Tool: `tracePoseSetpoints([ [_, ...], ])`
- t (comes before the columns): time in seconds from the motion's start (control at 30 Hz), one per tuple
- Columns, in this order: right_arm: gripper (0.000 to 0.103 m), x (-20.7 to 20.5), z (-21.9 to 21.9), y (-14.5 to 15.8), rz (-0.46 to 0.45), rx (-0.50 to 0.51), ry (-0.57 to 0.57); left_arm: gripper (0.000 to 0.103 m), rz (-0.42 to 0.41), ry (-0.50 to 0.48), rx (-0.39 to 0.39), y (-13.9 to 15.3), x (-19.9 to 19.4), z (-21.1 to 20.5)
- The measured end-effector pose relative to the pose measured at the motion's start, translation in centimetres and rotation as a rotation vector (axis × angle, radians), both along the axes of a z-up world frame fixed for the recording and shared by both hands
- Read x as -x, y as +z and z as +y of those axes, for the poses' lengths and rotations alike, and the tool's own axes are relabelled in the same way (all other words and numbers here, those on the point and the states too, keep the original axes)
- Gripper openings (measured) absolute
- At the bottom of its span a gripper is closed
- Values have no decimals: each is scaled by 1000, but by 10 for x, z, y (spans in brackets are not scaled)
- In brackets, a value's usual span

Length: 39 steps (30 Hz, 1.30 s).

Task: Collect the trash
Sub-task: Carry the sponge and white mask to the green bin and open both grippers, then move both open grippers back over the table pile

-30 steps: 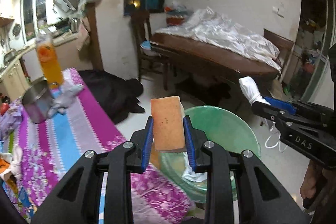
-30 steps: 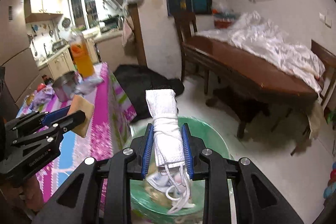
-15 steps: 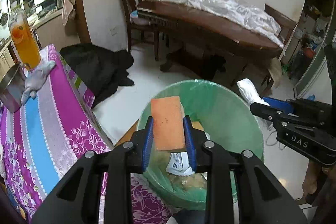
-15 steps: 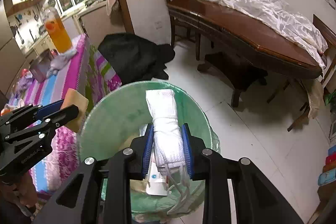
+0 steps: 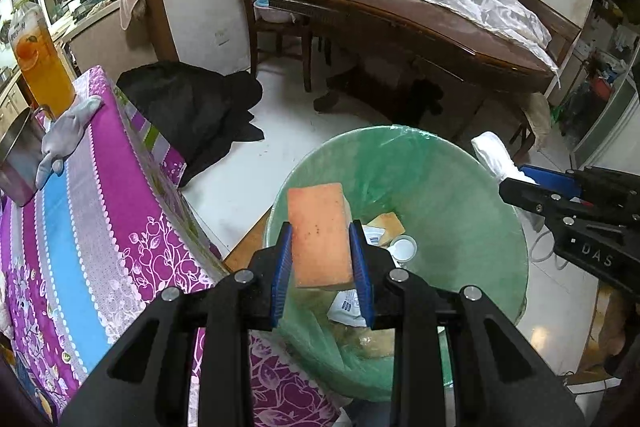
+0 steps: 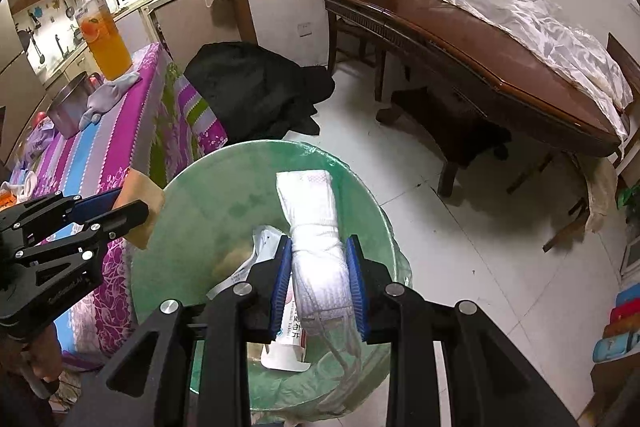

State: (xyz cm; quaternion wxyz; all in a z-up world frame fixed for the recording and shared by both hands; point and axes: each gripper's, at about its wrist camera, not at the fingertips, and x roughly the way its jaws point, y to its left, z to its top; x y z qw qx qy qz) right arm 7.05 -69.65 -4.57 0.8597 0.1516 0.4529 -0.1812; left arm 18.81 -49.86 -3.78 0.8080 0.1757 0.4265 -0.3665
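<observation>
both grippers have dropped and tipped down until the green-lined bin point(image 5: 472, 187) fills the view beneath them, so the drop looks next. the left gripper point(image 5: 322, 263) pinches an orange sponge point(image 5: 318, 235); the right gripper point(image 6: 319, 277) pinches a rolled white cloth point(image 6: 316, 227). the bin already holds wrappers point(image 5: 346, 307) and a small white lid point(image 5: 403, 249).

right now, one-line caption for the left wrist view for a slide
Left hand-held gripper clamps an orange sponge above the green-lined trash bin.
</observation>
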Motion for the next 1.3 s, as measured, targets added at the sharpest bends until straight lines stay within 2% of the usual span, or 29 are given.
tracePoseSetpoints([
  [0.33,29,-4,-4,-2,-6,-7,-9,28,-5,2,1,-1,0,-1],
  [0.4,43,-2,-8,-3,-14,-14,-17,40,-3,5,-2,-2,-1,-2],
  [0.47,45,-1,-8,-3,-19,-13,-23,48,-14,10,-1,-2,-1,-1],
  [0.83,46,3,-7,-4,-32,-19,-28,50,-13,10,-4,-2,-3,-2],
  [1.0,55,7,-1,5,-49,14,-24,52,-12,10,4,-2,-1,3],
  [1.1,69,12,11,18,-90,64,-17,52,-14,14,13,1,0,12],
  [1.17,77,20,27,31,-161,107,-10,54,-26,23,22,4,0,25],
  [1.3,84,31,62,51,-285,169,19,54,-49,69,36,10,-6,60],
])
